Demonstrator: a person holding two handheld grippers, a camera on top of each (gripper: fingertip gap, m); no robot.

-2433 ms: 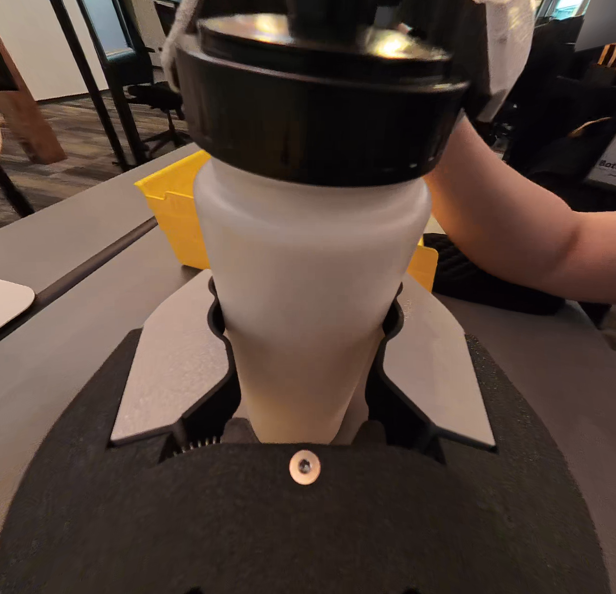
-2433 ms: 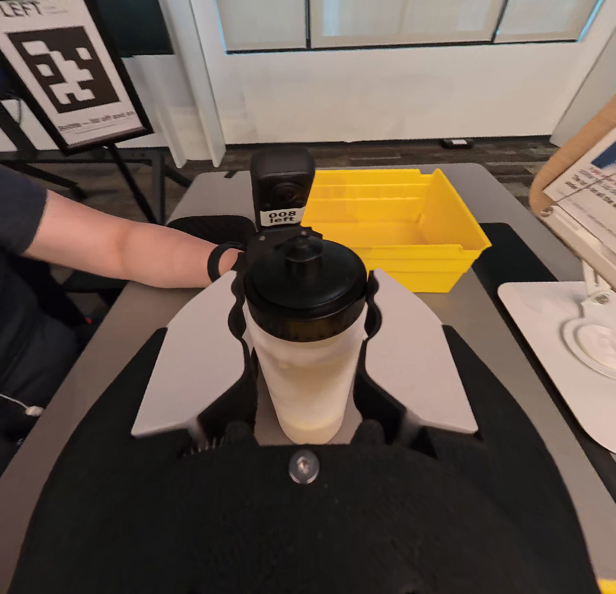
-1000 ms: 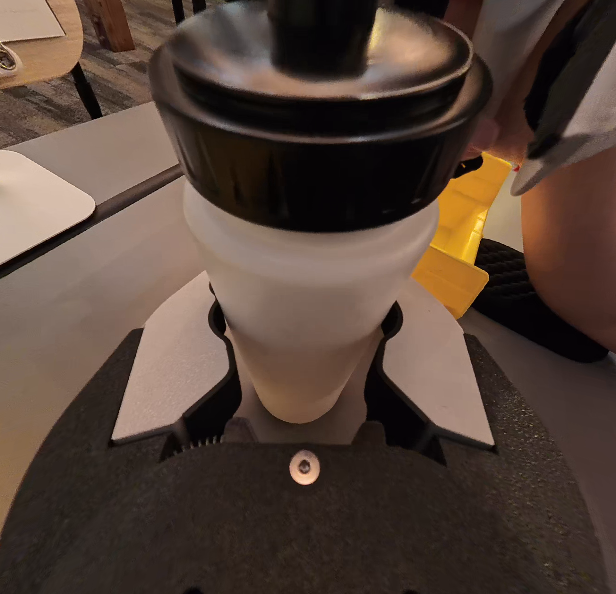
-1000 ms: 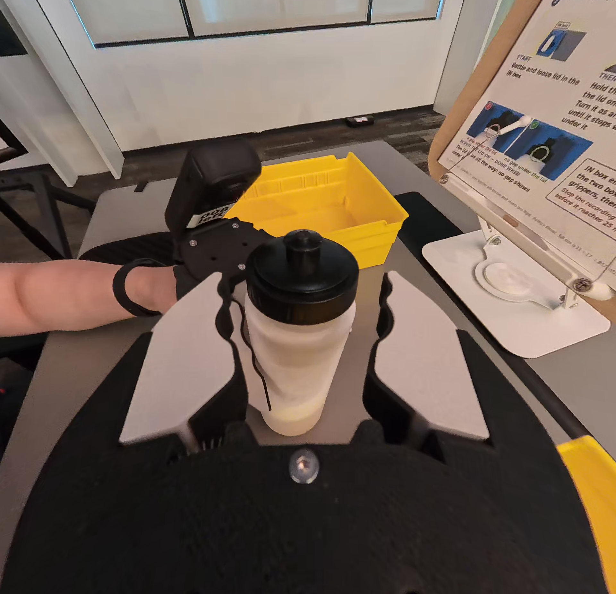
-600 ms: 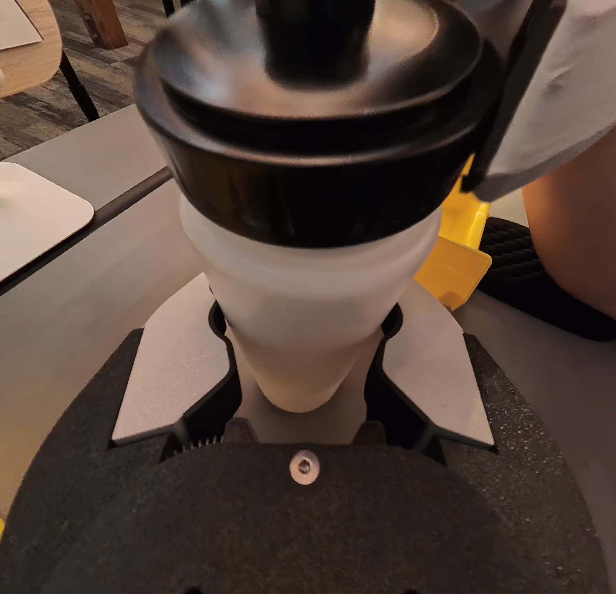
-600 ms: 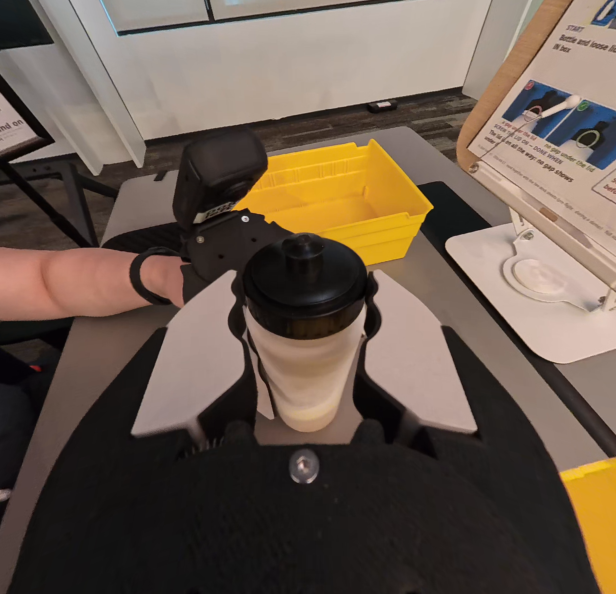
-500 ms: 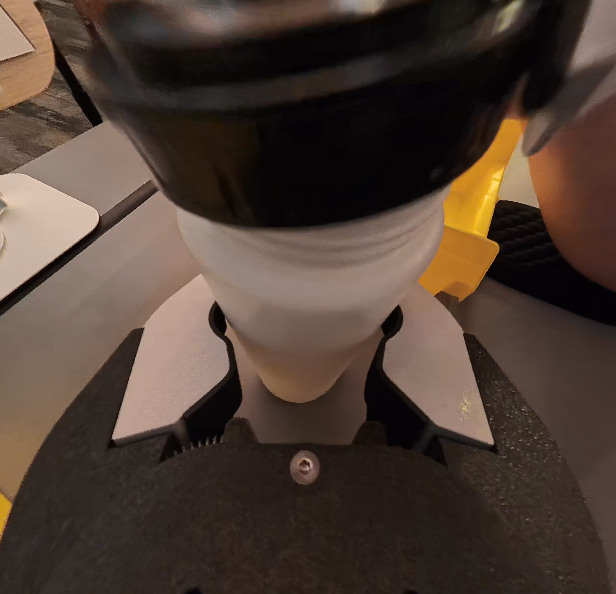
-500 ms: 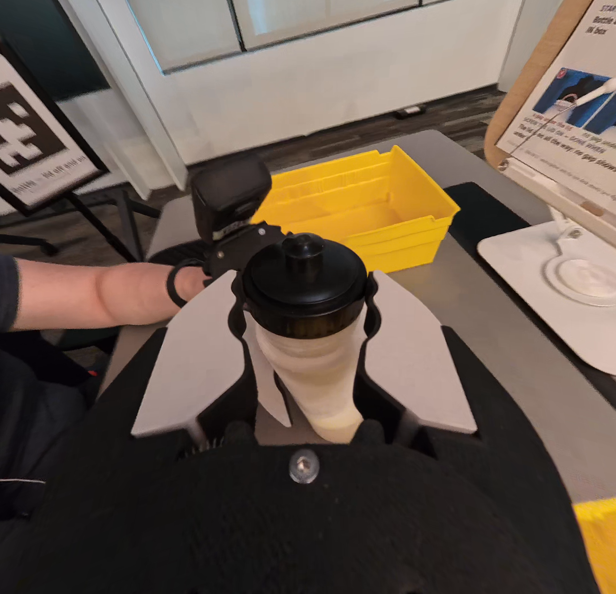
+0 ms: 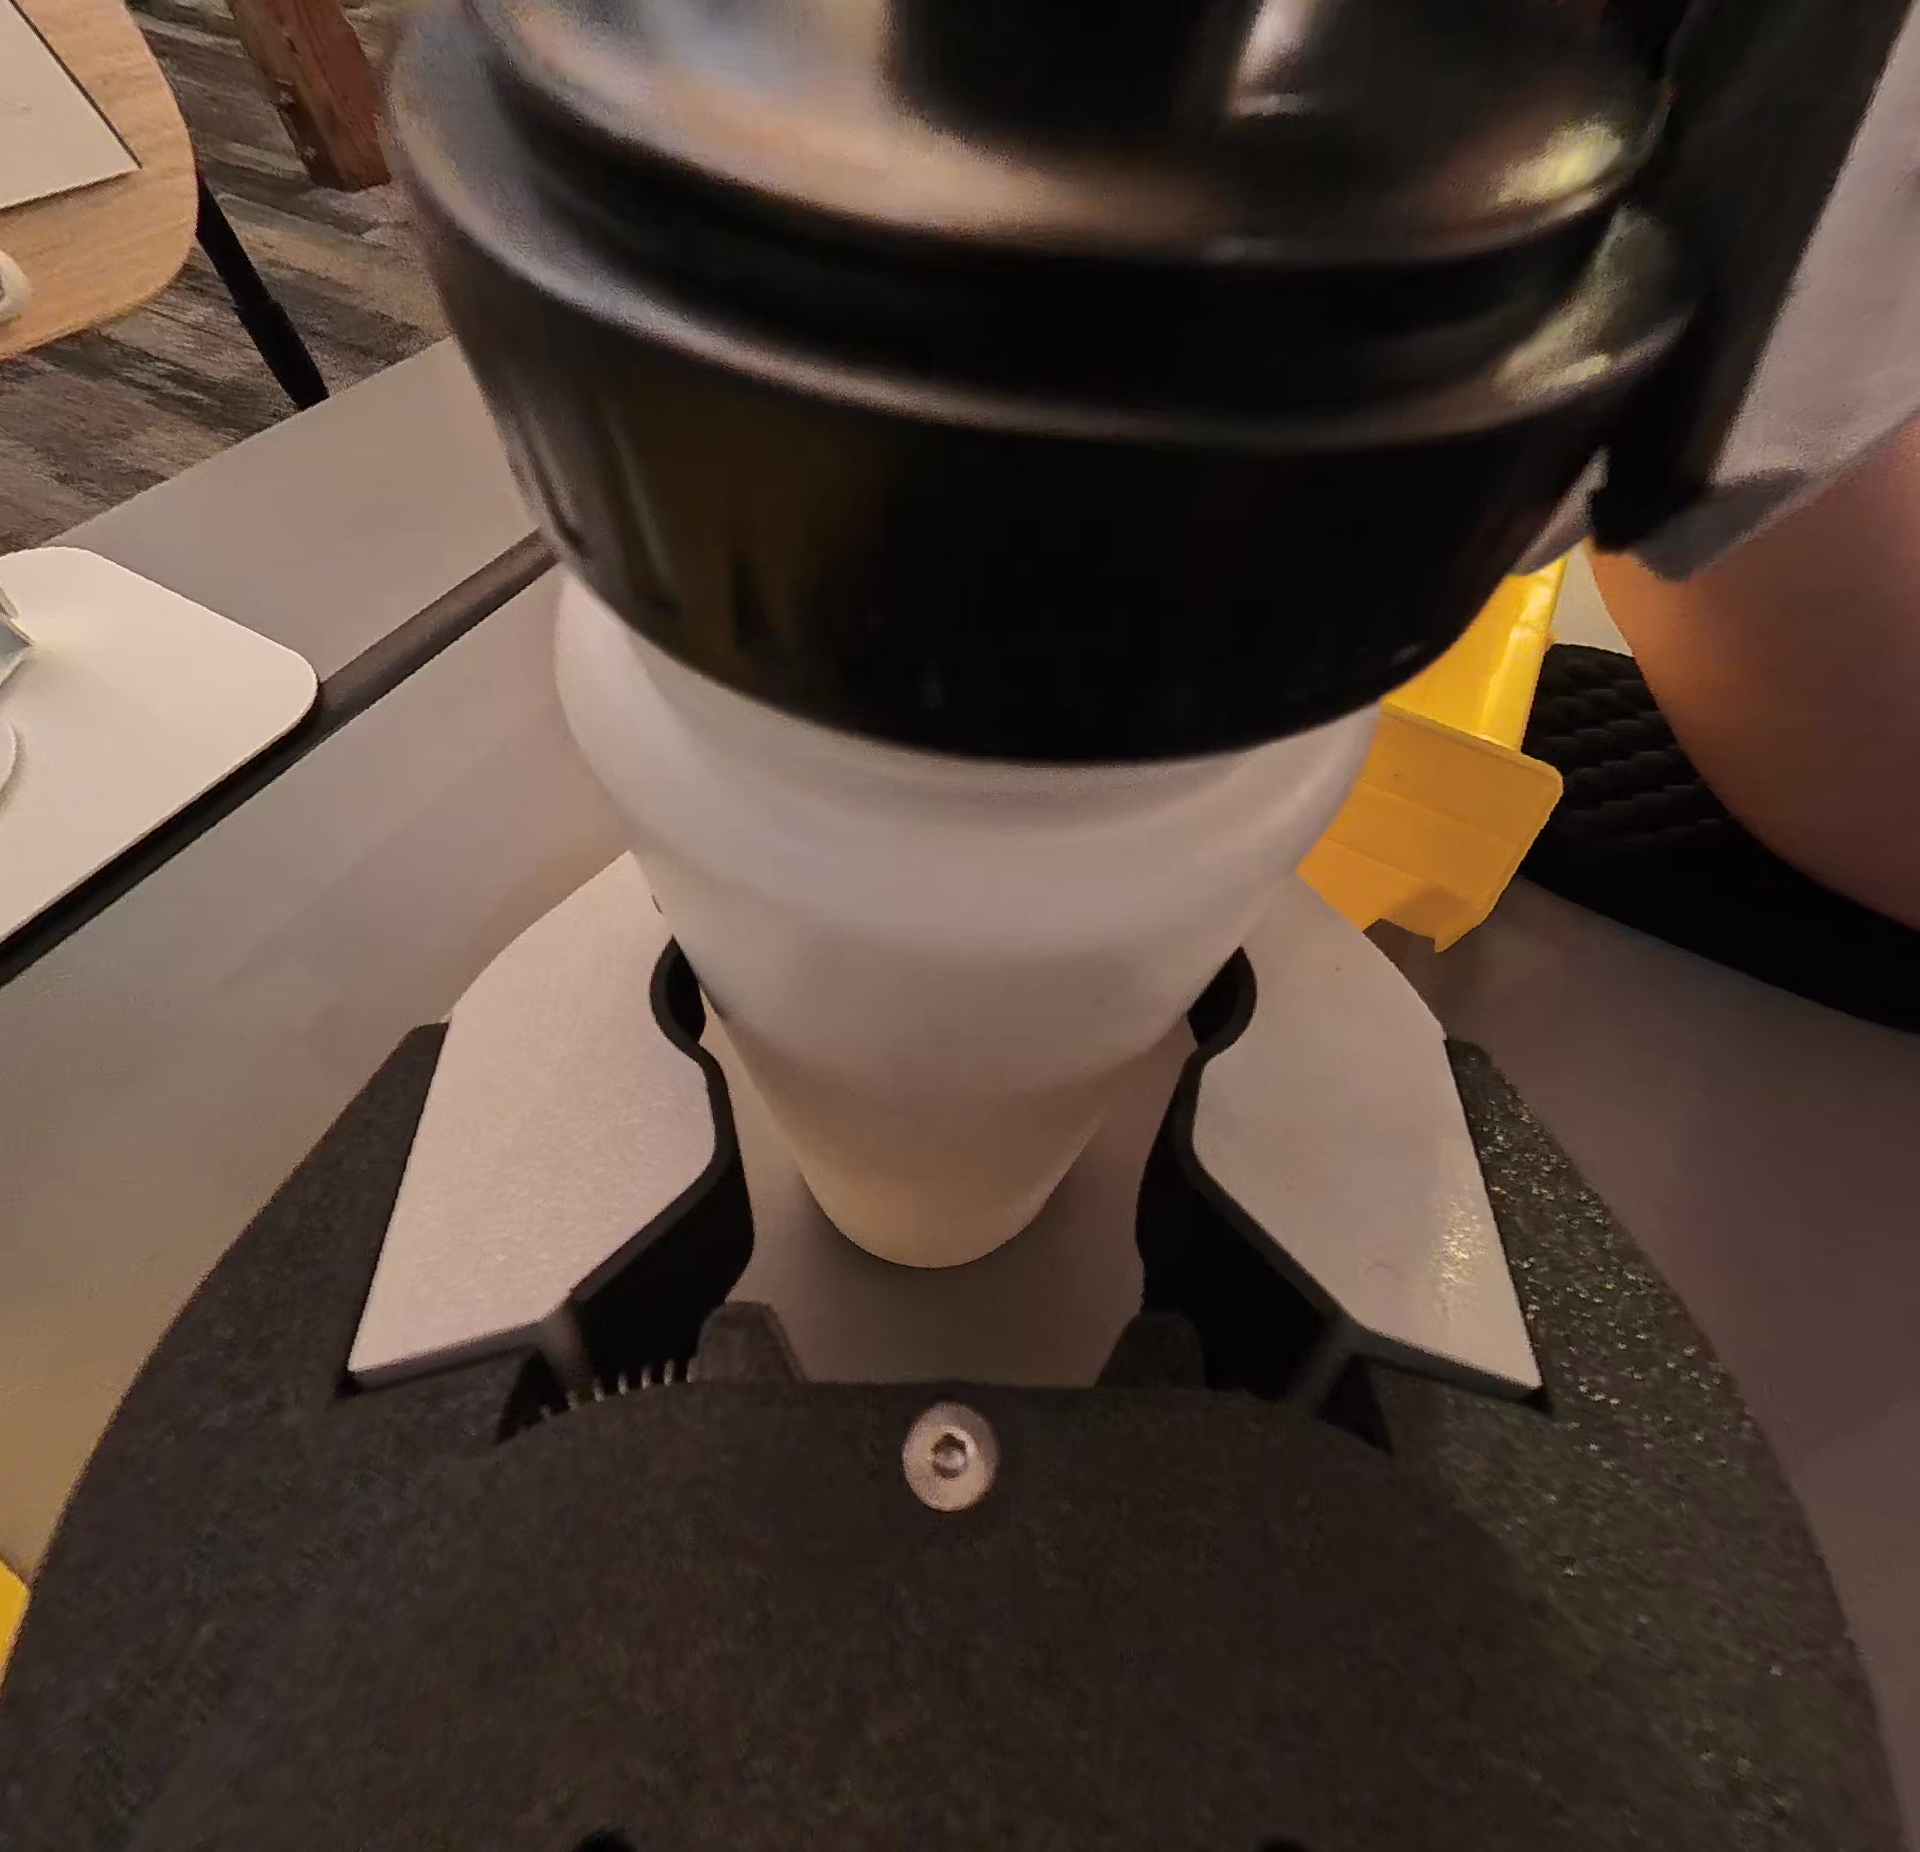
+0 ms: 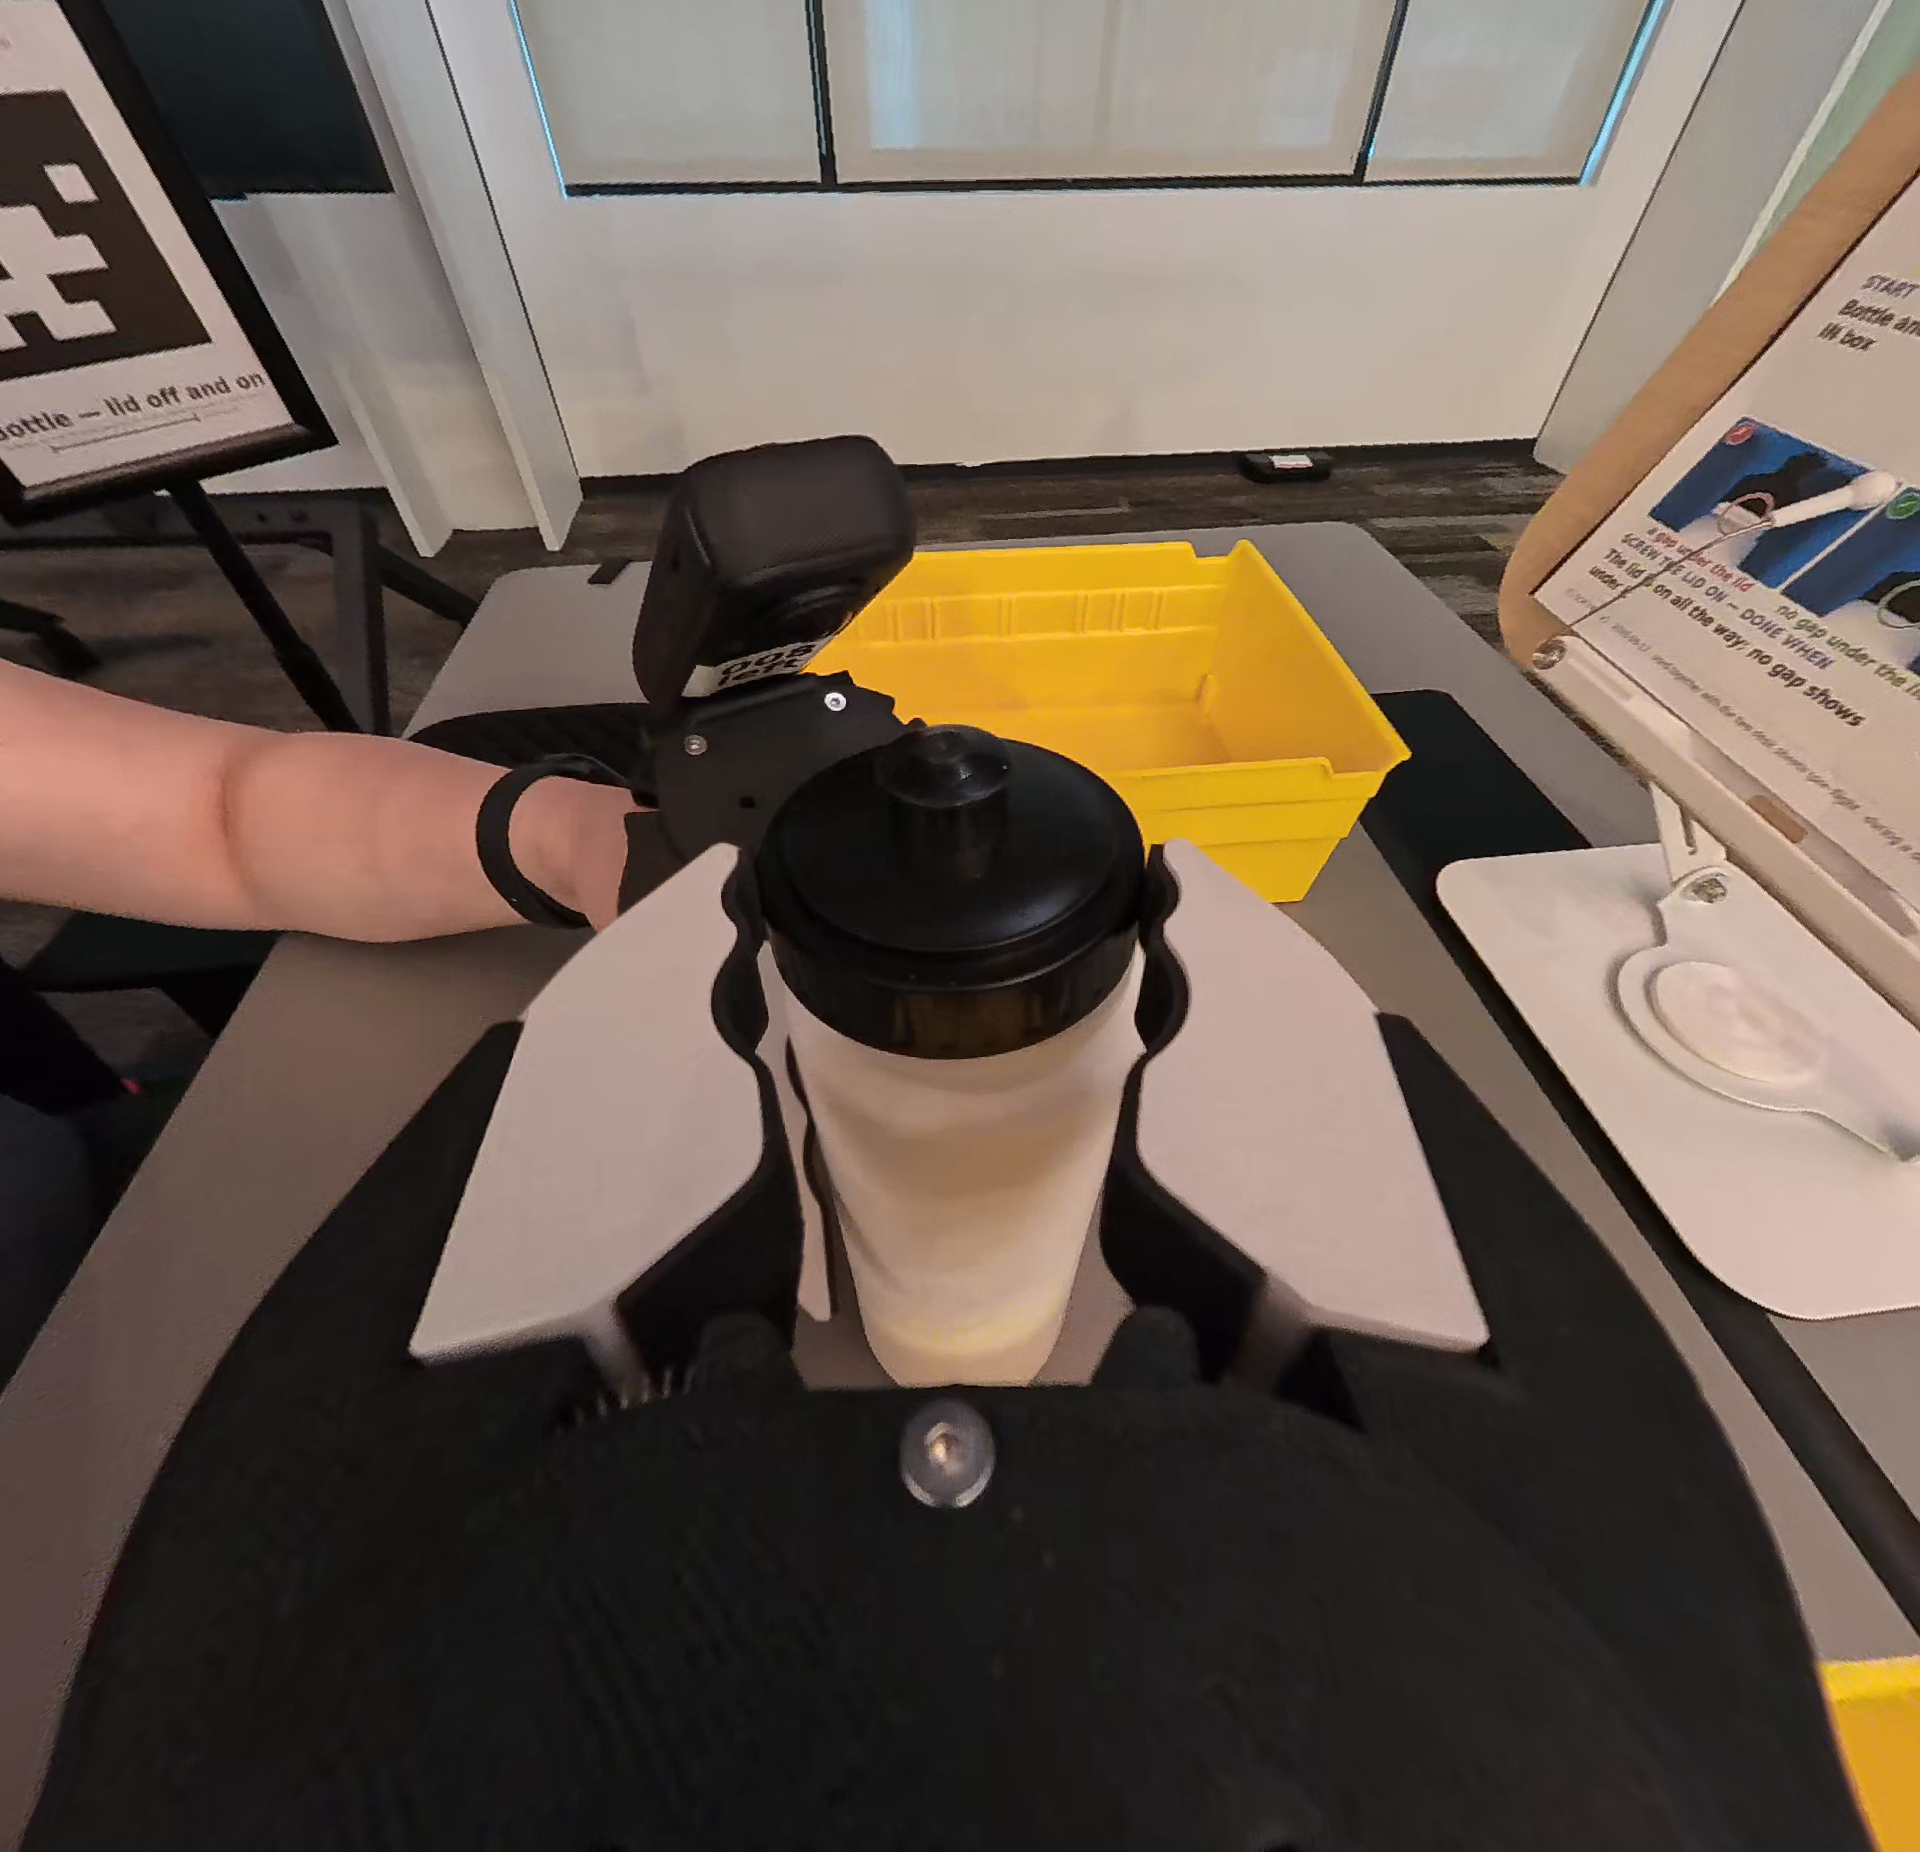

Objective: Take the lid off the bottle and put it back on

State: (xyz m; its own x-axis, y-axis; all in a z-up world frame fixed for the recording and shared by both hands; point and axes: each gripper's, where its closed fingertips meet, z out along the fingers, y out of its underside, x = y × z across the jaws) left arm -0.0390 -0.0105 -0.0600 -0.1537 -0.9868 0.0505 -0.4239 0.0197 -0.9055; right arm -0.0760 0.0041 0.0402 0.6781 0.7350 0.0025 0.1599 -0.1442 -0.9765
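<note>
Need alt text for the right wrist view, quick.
The right claw grips the black lid of an upright white bottle while the left claw holds its body. A yellow bin sits behind on the grey table.

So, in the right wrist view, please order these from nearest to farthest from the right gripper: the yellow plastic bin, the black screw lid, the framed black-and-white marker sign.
1. Black screw lid: between the right gripper fingers.
2. Yellow plastic bin: behind the bottle, slightly right, on the table.
3. Framed black-and-white marker sign: far left, on a stand beyond the table.
</note>
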